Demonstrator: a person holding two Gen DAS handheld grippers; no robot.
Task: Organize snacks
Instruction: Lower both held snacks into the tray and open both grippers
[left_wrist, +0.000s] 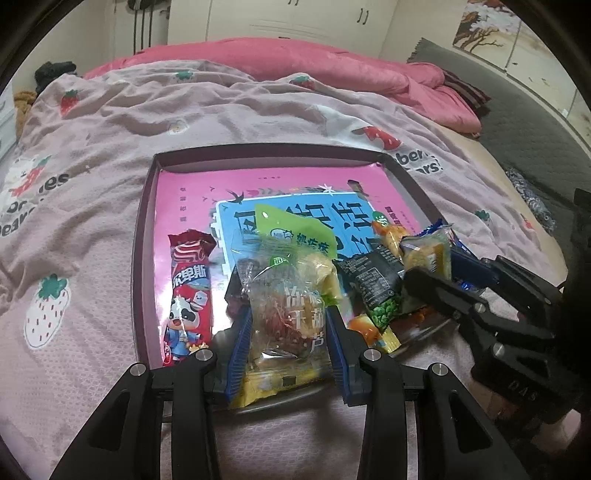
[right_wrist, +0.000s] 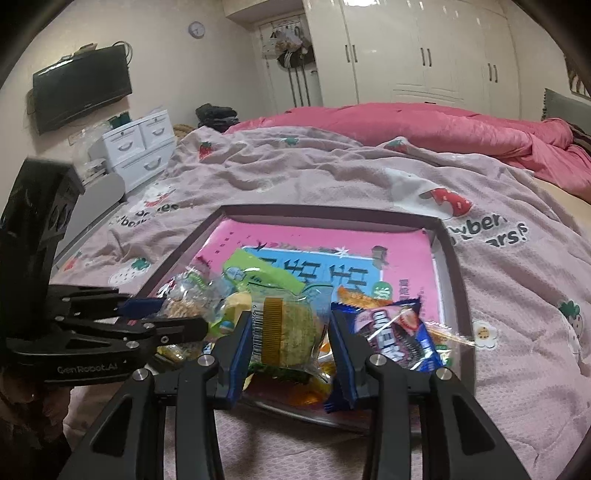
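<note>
Bed (left_wrist: 110, 122) with strawberry-print pink cover carries everything. Tray (left_wrist: 142, 236), dark-rimmed and lined with a pink sheet, sits on the cover. Snack pile (left_wrist: 373, 280) lies at the tray's near edge and near right corner. Red cow-print bar (left_wrist: 190, 291) lies along the tray's left edge. Left tongs (left_wrist: 286, 328) are clamped on a clear packet with reddish contents (left_wrist: 284, 314). Right tongs (right_wrist: 288, 332) are clamped on a clear-wrapped round cake (right_wrist: 286, 325), just beside a blue cookie packet (right_wrist: 395, 332).
</note>
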